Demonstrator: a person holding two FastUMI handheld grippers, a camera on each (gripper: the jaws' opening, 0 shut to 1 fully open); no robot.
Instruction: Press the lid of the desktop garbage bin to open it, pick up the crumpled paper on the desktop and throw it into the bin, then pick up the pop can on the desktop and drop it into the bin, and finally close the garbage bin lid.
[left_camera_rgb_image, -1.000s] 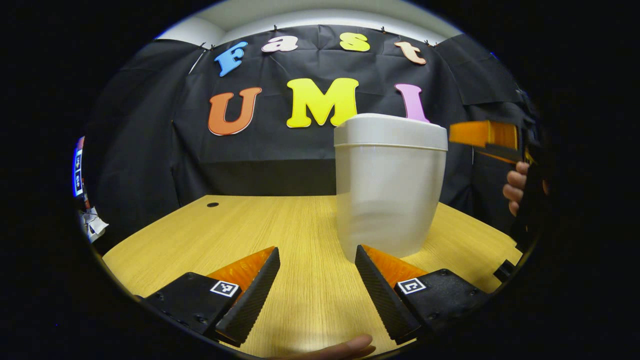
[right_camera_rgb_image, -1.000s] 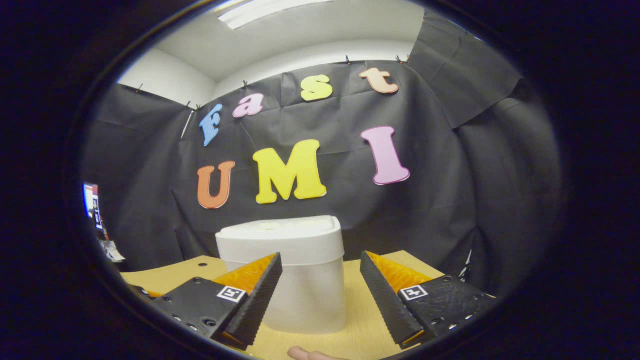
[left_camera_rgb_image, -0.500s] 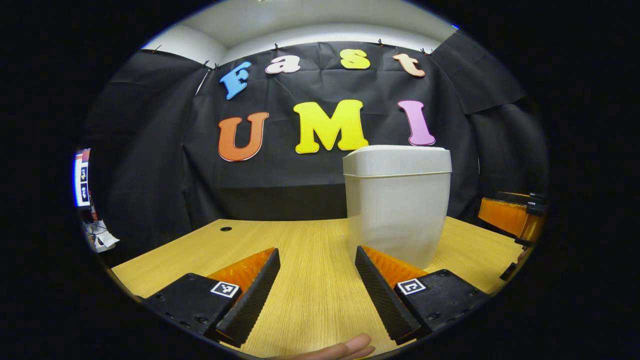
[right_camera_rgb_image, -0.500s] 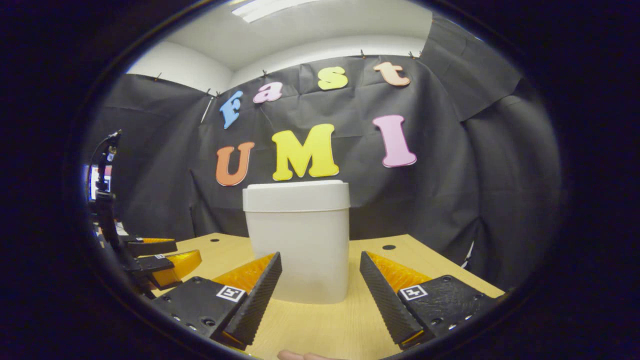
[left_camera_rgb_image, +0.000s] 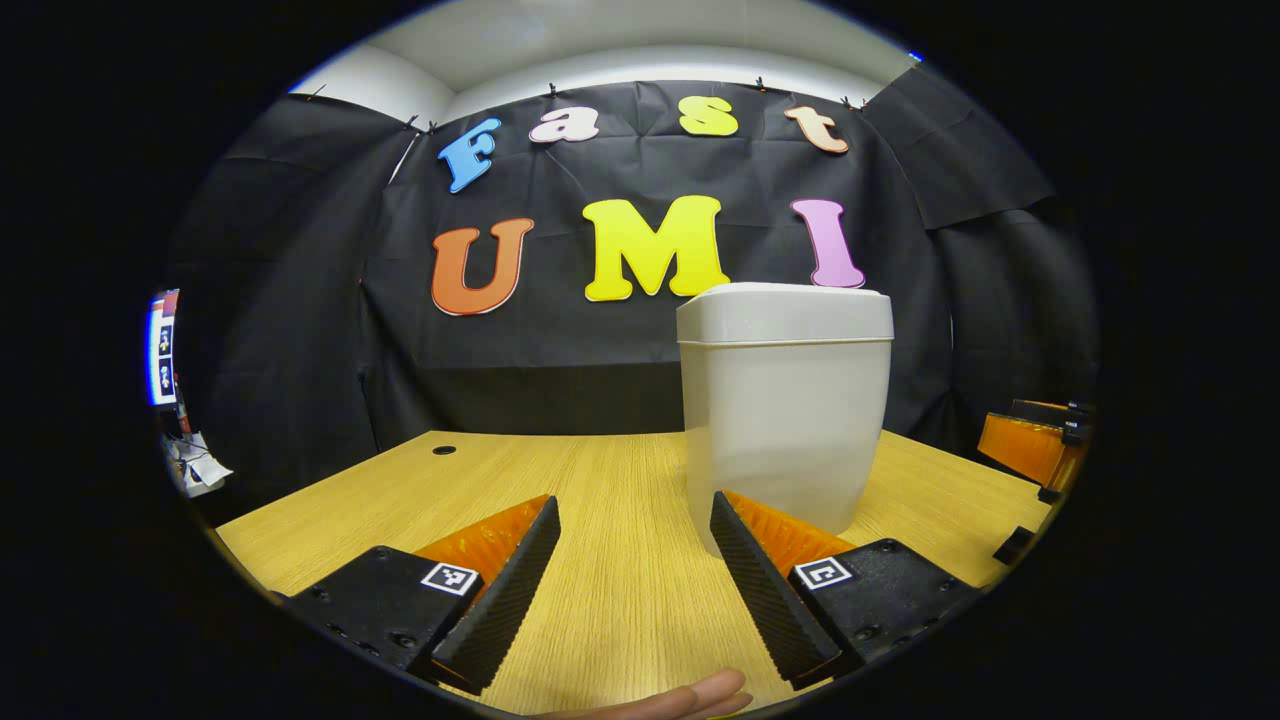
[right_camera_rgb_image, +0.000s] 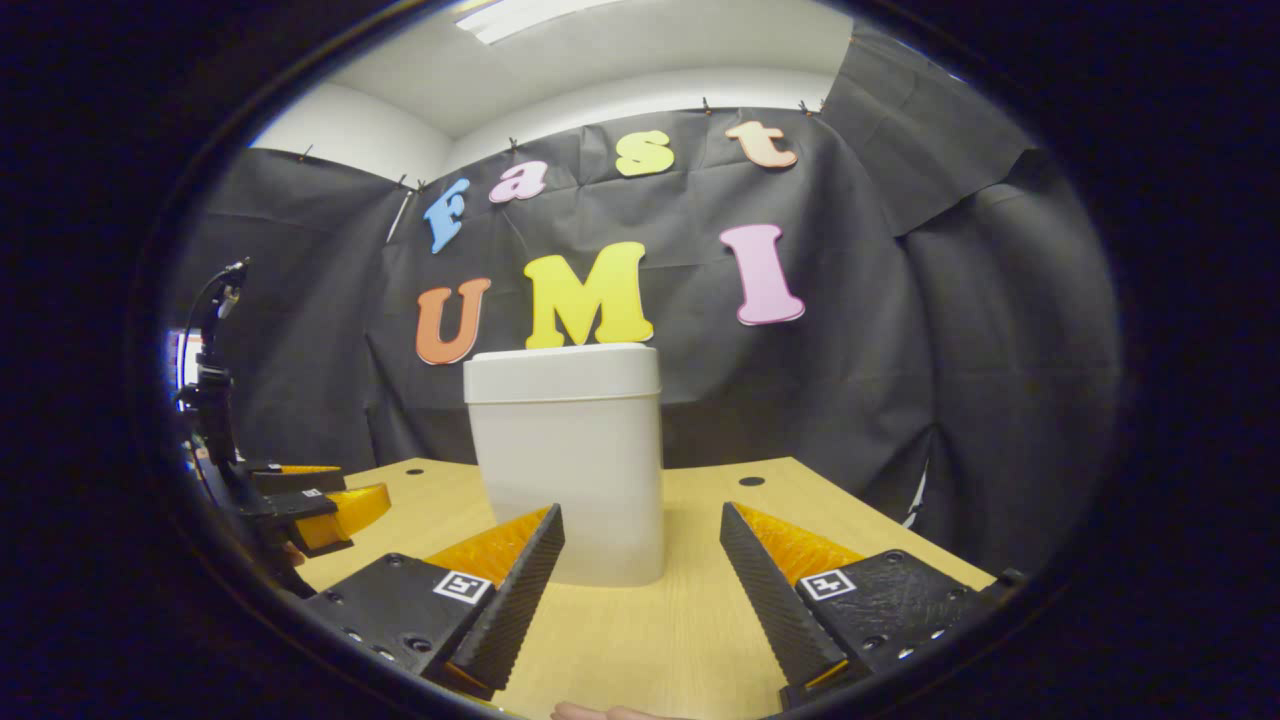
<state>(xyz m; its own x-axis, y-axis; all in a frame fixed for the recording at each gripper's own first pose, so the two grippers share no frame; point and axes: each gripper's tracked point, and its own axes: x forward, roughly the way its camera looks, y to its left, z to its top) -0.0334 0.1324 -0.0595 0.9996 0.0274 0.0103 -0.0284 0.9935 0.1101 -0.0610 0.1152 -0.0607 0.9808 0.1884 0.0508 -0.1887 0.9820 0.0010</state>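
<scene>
Our right tongs (right_camera_rgb_image: 640, 580) have dropped lower, now level with the bin (right_camera_rgb_image: 565, 460) standing lid-closed on the surface (right_camera_rgb_image: 690, 640). Both tongs, left (left_camera_rgb_image: 632, 585) included, gape released, empty.

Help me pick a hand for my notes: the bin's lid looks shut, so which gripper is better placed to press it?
Right, probably. The bin stands nearly centred ahead of the open right gripper; it sits off to one side of the open left gripper. Both hang below the lid.

White bin (left_camera_rgb_image: 785, 420) upright (lid (left_camera_rgb_image: 785, 313) closed)
</scene>
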